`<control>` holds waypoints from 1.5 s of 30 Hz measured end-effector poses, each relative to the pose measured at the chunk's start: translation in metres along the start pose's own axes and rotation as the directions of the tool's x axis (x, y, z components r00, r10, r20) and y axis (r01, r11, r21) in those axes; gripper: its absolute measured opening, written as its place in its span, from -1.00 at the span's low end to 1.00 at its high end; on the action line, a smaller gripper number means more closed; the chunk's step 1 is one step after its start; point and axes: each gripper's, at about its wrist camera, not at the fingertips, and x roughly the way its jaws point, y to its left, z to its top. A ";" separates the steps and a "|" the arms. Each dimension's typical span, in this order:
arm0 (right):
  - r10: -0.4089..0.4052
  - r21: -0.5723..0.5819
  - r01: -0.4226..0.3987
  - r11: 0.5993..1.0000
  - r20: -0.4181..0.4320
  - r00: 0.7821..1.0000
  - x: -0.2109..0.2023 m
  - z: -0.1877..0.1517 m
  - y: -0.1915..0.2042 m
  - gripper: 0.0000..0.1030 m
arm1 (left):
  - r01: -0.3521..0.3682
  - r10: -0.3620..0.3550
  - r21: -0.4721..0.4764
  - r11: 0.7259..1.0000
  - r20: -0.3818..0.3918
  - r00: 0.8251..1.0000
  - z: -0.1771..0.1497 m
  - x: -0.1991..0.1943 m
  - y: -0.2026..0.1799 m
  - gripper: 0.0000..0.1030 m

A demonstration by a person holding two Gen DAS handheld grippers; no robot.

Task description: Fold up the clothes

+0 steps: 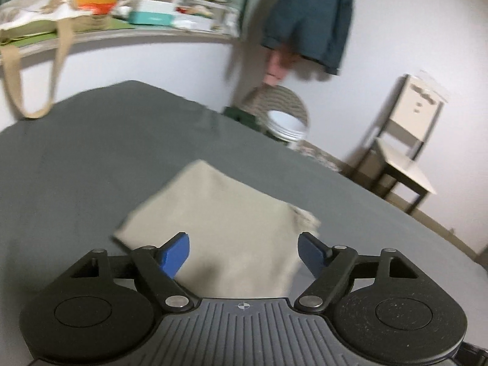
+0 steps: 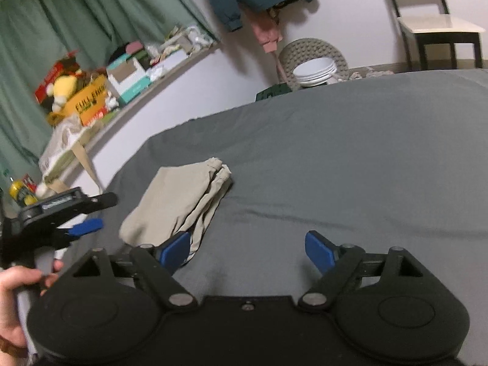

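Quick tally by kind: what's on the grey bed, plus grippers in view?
Folded beige garment: 1
Grippers: 2, left gripper and right gripper, both open and empty
Total: 3, on or over the grey bed

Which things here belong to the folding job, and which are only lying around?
Belong to the job:
- folded beige garment
- left gripper, open
- right gripper, open
- grey bed sheet as work surface

Only lying around:
- stack of white plates
- chair
- hanging teal jacket
- yellow box
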 end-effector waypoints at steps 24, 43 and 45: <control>-0.280 -0.129 0.289 0.948 0.084 0.956 -0.075 -0.033 0.020 1.00 | -0.361 0.366 0.105 0.927 -0.034 0.930 -0.036 -0.045 -0.085 0.56; -0.373 -0.283 0.439 0.853 0.258 0.891 -0.114 -0.018 0.059 1.00 | -0.313 0.294 0.250 0.916 0.112 0.949 -0.023 -0.105 -0.115 0.56; -0.354 -0.292 0.419 0.860 0.252 0.901 -0.112 -0.020 0.059 1.00 | -0.310 0.292 0.255 0.916 0.108 0.950 -0.027 -0.102 -0.115 0.56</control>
